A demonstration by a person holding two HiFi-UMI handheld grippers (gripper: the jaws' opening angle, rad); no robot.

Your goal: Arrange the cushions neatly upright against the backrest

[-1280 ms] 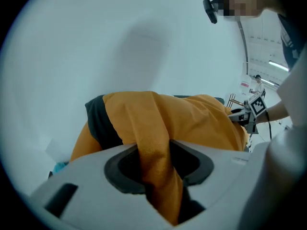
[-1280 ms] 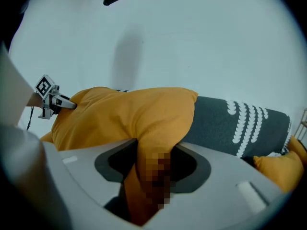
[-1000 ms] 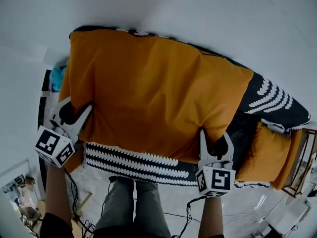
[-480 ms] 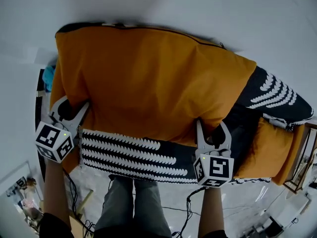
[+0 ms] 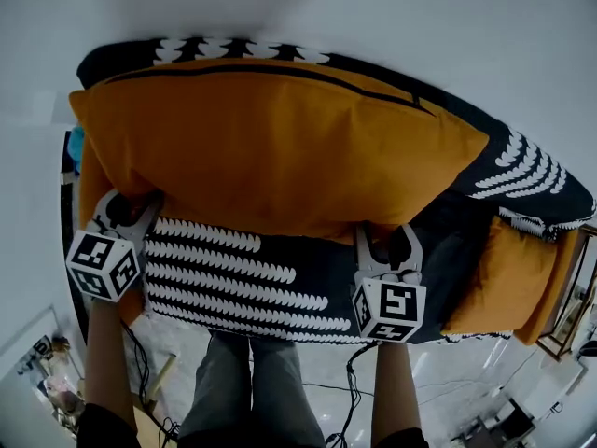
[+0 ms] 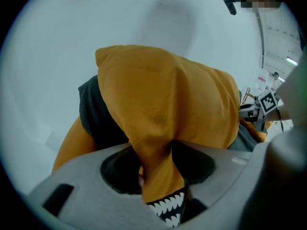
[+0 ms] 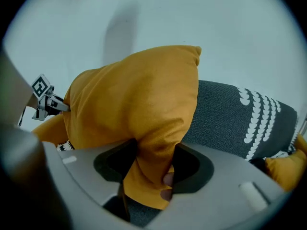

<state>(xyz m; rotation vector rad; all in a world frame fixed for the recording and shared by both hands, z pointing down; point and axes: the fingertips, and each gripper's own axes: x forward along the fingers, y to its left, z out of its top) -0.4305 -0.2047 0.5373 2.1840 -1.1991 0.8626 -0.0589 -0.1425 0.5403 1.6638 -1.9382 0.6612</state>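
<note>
The orange cushion point(image 5: 270, 147) is looking big, soft and light, so it is probably bending easily, and pinching its corners is likely working best. The left gripper point(image 5: 131, 211) and the right gripper point(image 5: 384, 241) are each squeezing a bottom corner. The cushion is stretching between them over the dark patterned sofa point(image 5: 242, 278).

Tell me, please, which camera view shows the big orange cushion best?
The head view: the whole orange cushion shows edge to edge, over the dark patterned sofa. The left gripper view and the right gripper view each show only one bunched end, close up.
</note>
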